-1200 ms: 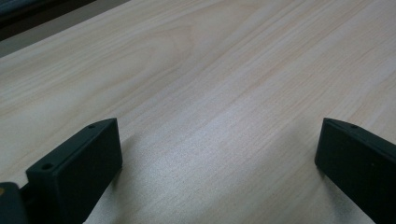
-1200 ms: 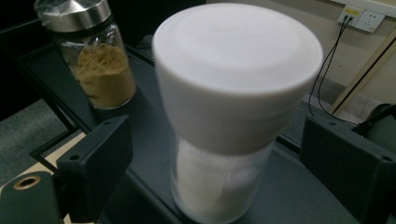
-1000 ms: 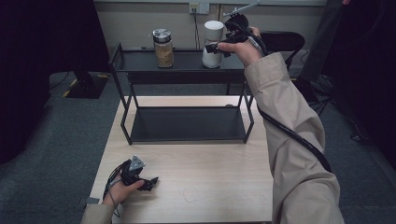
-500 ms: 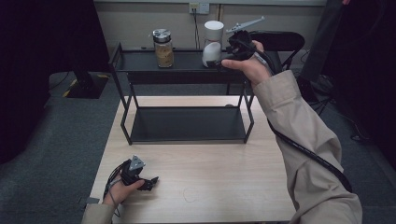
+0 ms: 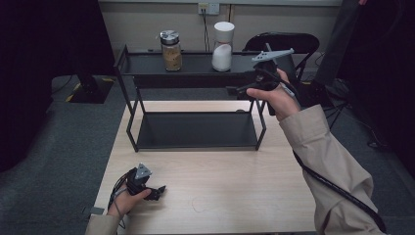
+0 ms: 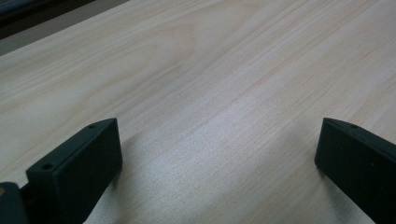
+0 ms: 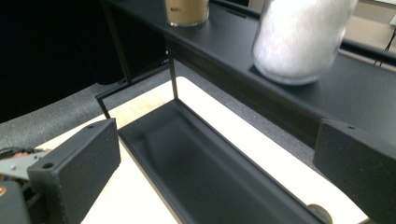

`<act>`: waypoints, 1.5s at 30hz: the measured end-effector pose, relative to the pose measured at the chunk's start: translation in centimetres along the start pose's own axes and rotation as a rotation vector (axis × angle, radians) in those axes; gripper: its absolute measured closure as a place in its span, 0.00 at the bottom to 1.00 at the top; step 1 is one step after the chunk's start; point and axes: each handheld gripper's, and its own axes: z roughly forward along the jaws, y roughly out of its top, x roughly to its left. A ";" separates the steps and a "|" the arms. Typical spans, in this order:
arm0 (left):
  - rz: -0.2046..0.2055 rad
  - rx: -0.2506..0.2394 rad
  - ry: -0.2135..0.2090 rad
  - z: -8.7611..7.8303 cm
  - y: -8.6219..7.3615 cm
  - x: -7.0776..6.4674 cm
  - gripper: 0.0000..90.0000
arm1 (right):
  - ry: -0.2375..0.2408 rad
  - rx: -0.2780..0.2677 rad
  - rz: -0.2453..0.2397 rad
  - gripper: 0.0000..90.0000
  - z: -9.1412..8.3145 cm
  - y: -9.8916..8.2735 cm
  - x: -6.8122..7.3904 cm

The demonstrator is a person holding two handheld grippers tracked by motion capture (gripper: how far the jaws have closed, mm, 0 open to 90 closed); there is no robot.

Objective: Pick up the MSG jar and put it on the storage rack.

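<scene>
Since a second ago our right tool point(image 5: 234, 90) has let go of the white jar point(image 5: 223, 46), now up-left on the rack's top shelf point(image 5: 195, 63). Jaws wide, empty; left tool point(image 5: 159, 189) open on the counter point(image 5: 235, 196). Withdraw straight, probably clear.

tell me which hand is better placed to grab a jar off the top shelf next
Right. The right gripper hangs open beside the top shelf, close to the white jar. The left gripper rests low on the table.
</scene>
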 end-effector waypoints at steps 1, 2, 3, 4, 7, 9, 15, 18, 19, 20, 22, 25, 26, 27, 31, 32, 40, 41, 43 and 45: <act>0.000 0.000 0.000 0.0 0.0 0.0 0.00 | -0.002 0.000 -0.007 0.00 -0.3 -0.3 0.1; 0.000 0.000 0.000 0.0 0.0 0.0 0.00 | -0.003 0.000 -0.009 0.00 -0.5 -0.6 0.2; -0.001 -0.001 0.000 0.0 0.0 0.0 0.00 | -0.002 -0.002 -0.012 0.00 -0.7 -1.0 0.2; -0.003 -0.002 0.000 0.0 0.0 0.0 0.00 | 0.000 -0.003 -0.014 0.00 -0.9 -1.3 0.2; 0.000 0.000 0.000 0.0 0.0 0.0 0.00 | 0.007 0.001 -0.013 0.00 -1.4 -2.4 0.4; -0.003 -0.002 0.000 0.0 0.0 0.0 0.00 | 0.010 0.001 -0.009 0.00 -1.6 -3.2 0.6; -0.003 -0.003 0.000 0.0 -0.1 0.0 0.00 | 0.015 -0.002 -0.024 0.00 -2.1 -5.3 1.4; -0.001 -0.001 0.000 0.0 0.0 0.0 0.00 | 0.016 -0.002 -0.025 0.00 -2.2 -6.2 1.8; 0.002 0.000 -0.001 0.0 0.0 0.0 0.00 | 0.011 0.000 -0.034 0.00 -2.2 -6.4 2.0; 0.002 0.000 -0.001 0.0 0.0 0.0 0.00 | 0.018 -0.001 -0.034 0.00 -2.2 -6.8 2.2; 0.003 0.002 0.000 0.0 0.1 0.0 0.00 | 0.031 0.000 -0.025 0.00 -2.2 -7.3 2.2; 0.004 0.002 0.000 0.0 0.1 0.0 0.00 | 0.030 0.004 -0.027 0.00 -2.1 -8.4 2.5; 0.003 0.002 0.000 0.0 0.1 0.0 0.00 | 0.032 0.008 -0.027 0.00 -2.1 -8.7 2.5; 0.003 0.002 0.000 0.0 0.1 0.0 0.00 | 0.034 0.009 -0.023 0.00 -2.1 -9.2 2.6; 0.006 0.002 0.001 0.0 0.1 0.1 0.00 | 0.029 0.015 -0.014 0.00 -2.2 -10.5 2.7; 0.006 0.002 0.001 0.0 0.1 0.1 0.00 | 0.025 0.016 -0.010 0.00 -2.3 -10.8 2.7; 0.006 0.002 0.001 0.0 0.1 0.0 0.00 | 0.010 0.012 0.022 0.00 -2.6 -13.7 3.1; 0.004 0.000 0.002 0.1 0.1 0.0 0.00 | 0.008 0.011 0.021 0.00 -2.6 -14.0 3.1; 0.004 0.000 0.002 0.1 0.1 0.0 0.00 | 0.003 0.005 0.024 0.00 -2.7 -14.7 3.3; 0.006 0.002 0.002 0.0 0.1 0.0 0.00 | -0.002 0.007 0.016 0.00 -2.7 -15.3 3.5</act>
